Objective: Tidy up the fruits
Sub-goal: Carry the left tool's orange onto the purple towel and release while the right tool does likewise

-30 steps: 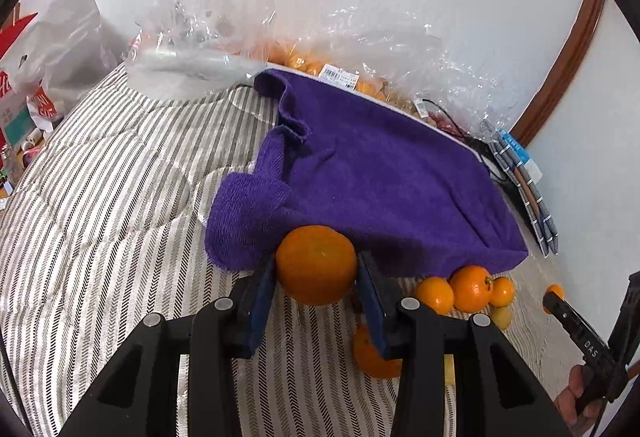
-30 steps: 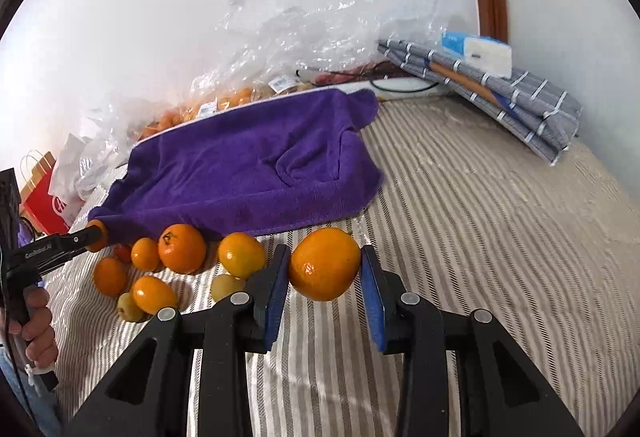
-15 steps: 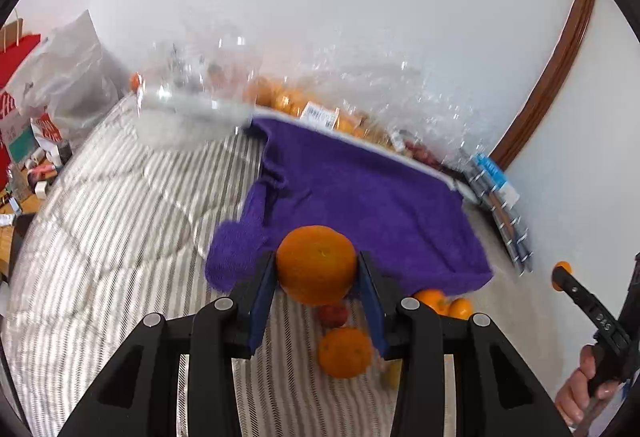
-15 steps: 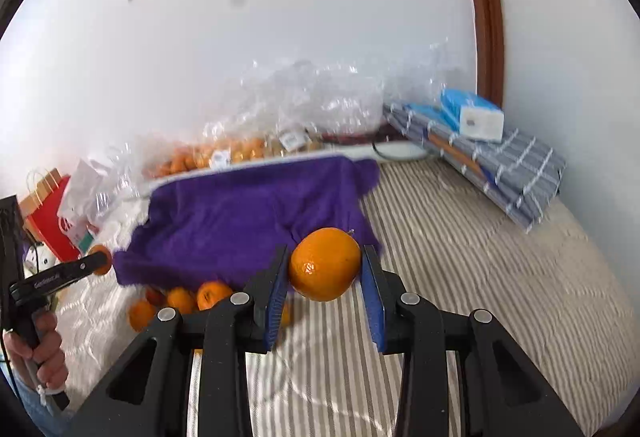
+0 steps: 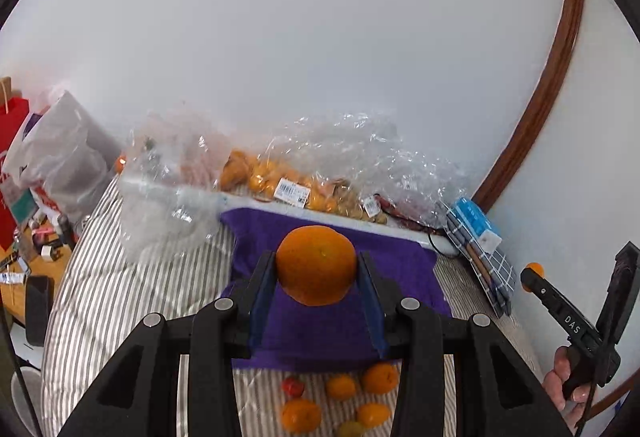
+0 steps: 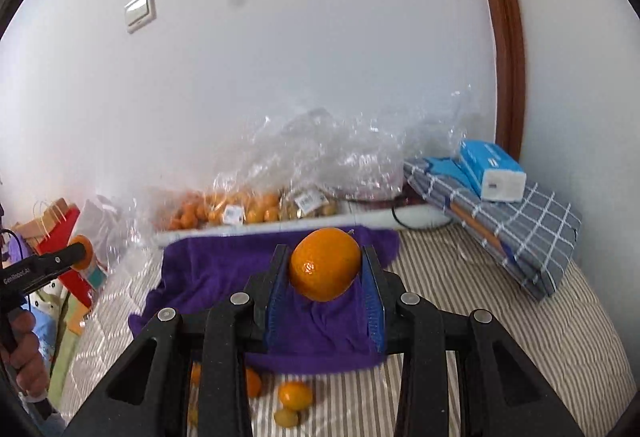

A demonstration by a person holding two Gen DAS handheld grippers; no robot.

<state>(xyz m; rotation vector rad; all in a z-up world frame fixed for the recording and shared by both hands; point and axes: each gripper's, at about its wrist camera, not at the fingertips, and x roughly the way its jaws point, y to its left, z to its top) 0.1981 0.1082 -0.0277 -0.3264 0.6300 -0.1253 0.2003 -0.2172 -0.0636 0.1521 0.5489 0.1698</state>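
Note:
My left gripper (image 5: 316, 269) is shut on a large orange (image 5: 316, 265), held high over the purple towel (image 5: 332, 333). My right gripper (image 6: 325, 265) is shut on a second orange (image 6: 325, 264), also raised above the purple towel (image 6: 224, 269). Loose fruit lies on the striped bed below: several small oranges (image 5: 380, 377) and a small red fruit (image 5: 293, 386) in the left wrist view, and small oranges (image 6: 295, 394) in the right wrist view. Each view shows the other gripper at its edge, held by a hand (image 5: 560, 381).
Clear plastic bags of oranges (image 5: 276, 181) line the wall behind the towel. A folded checked cloth (image 6: 504, 221) with a blue tissue pack (image 6: 490, 169) sits at the right. Red and grey bags (image 5: 48, 165) stand left of the striped bed (image 5: 120, 289).
Both grippers have risen with their oranges. The bed, towel and loose fruit now look smaller and lower in both views, and more wall shows.

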